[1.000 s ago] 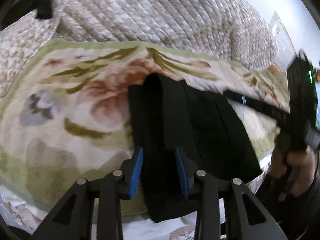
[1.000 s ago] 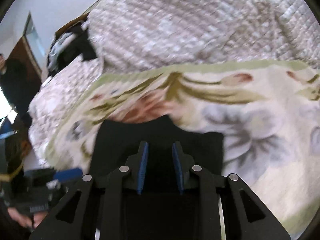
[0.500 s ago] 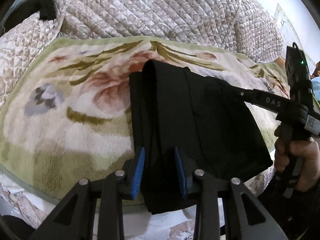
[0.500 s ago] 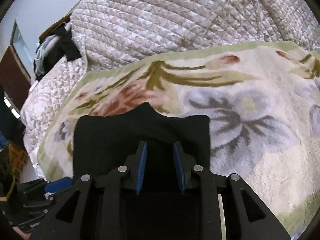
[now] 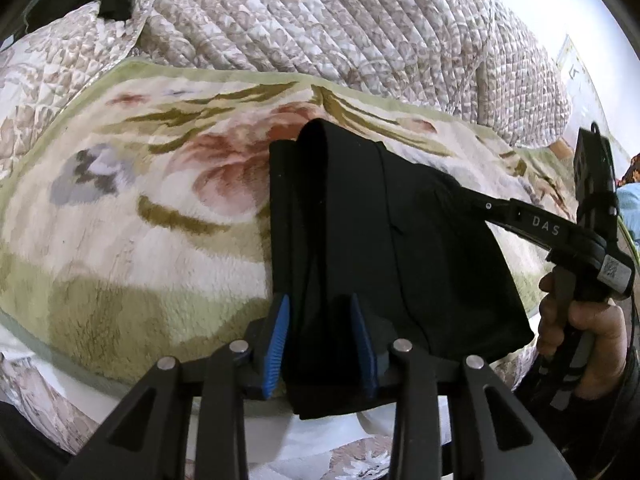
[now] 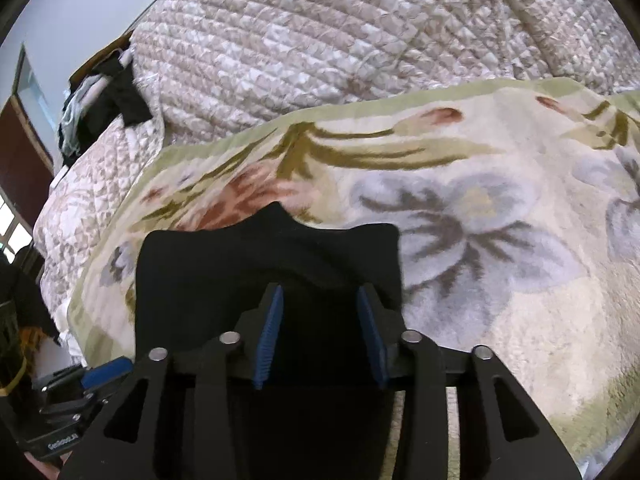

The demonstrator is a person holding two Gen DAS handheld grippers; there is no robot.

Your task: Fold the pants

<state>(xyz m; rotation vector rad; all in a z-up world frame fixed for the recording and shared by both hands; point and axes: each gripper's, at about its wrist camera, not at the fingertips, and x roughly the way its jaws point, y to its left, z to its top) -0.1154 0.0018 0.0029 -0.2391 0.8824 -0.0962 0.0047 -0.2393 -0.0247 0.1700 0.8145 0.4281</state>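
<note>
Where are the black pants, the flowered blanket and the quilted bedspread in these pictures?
black pants (image 5: 360, 240): left wrist view, on the middle of the folded fabric.
flowered blanket (image 6: 500, 288): right wrist view, on bare pile beside the grey flower.
quilted bedspread (image 6: 340, 48): right wrist view, on the bulging stitched surface behind the blanket.

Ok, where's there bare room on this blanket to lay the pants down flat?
Open floral blanket lies left of the black pants, up to the quilt. More shows right of them. Crowded: left gripper and right gripper, both at the pants.

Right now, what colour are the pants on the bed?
The pants are plain black, clearest in the left wrist view.
</note>
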